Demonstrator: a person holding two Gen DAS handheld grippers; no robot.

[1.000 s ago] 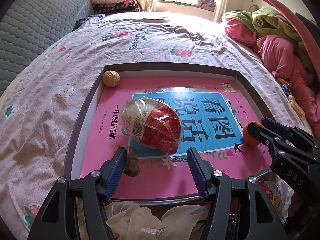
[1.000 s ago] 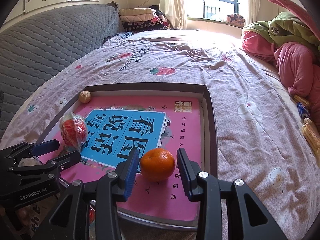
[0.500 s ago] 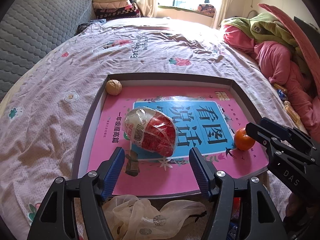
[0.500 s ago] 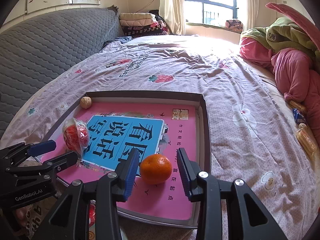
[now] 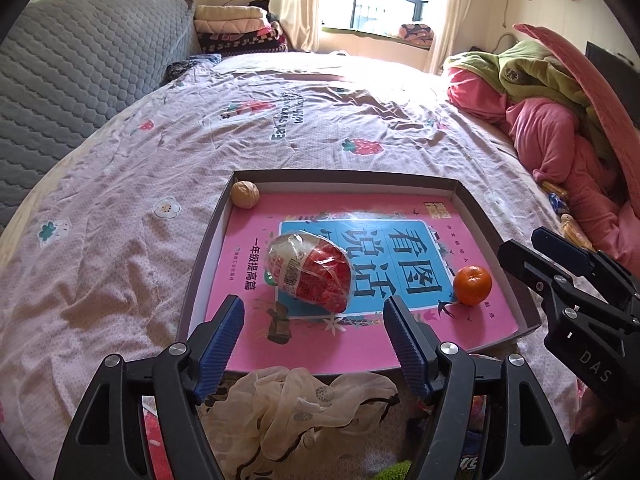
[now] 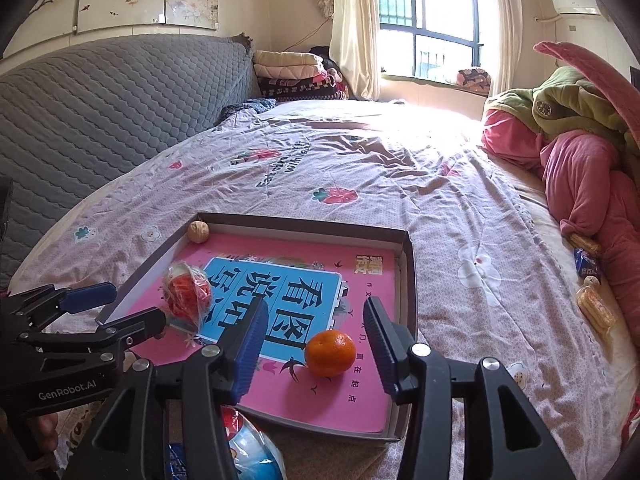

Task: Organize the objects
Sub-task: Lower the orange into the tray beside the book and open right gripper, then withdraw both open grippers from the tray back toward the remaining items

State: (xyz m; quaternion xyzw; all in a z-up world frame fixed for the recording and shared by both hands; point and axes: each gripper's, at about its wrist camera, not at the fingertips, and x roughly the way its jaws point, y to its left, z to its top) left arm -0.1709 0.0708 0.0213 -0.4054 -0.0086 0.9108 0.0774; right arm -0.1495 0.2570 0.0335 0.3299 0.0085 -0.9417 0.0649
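Left gripper (image 5: 314, 330): jaws opening, empty. Right gripper (image 6: 314, 336): jaws opening, empty. Tray (image 5: 344, 177) on bed holds wrapped red parcel (image 5: 312, 272), orange (image 6: 330, 353), walnut (image 5: 245, 195), pink book (image 5: 372, 356). Unsorted, near edge: cloth bag (image 5: 296, 408); snacks (image 6: 594, 310) on bedspread.

Each gripper is built from black angular plastic arms, fastened with round silver screws. The left gripper (image 5: 314, 338) and right gripper (image 6: 316, 342) are fitted with ribbed blue finger pads (image 5: 220, 344). "GenRobot.AI" and "DAS" are printed in pale letters on the housings.
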